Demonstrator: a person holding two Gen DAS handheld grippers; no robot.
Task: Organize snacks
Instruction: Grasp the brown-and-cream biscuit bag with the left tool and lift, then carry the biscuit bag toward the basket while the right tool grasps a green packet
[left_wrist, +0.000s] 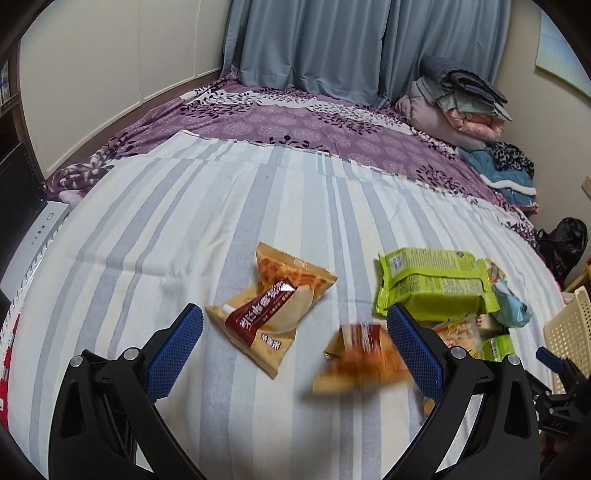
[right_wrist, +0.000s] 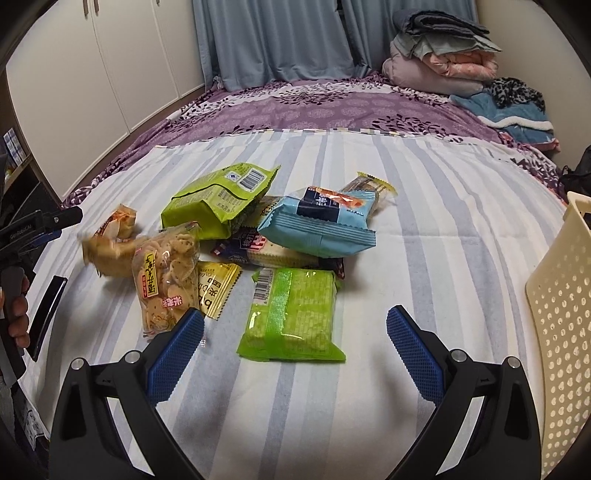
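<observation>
My left gripper (left_wrist: 294, 345) is open and empty over the striped sheet. A tan bread packet (left_wrist: 360, 360) is blurred between its fingers, apparently loose and moving; it also shows in the right wrist view (right_wrist: 107, 254). Two more tan packets (left_wrist: 269, 306) lie just ahead. My right gripper (right_wrist: 295, 345) is open and empty just short of a green snack pack (right_wrist: 293, 314). Beyond it lies a pile: a clear bag of crackers (right_wrist: 166, 280), a yellow sachet (right_wrist: 216, 288), a light blue pack (right_wrist: 319, 225) and a green bag (right_wrist: 218, 201).
A cream perforated basket (right_wrist: 561, 332) stands at the right edge, also in the left wrist view (left_wrist: 570, 332). Folded blankets (right_wrist: 439, 59) sit at the far end of the bed by the curtain. A white appliance (left_wrist: 33, 251) stands left of the bed.
</observation>
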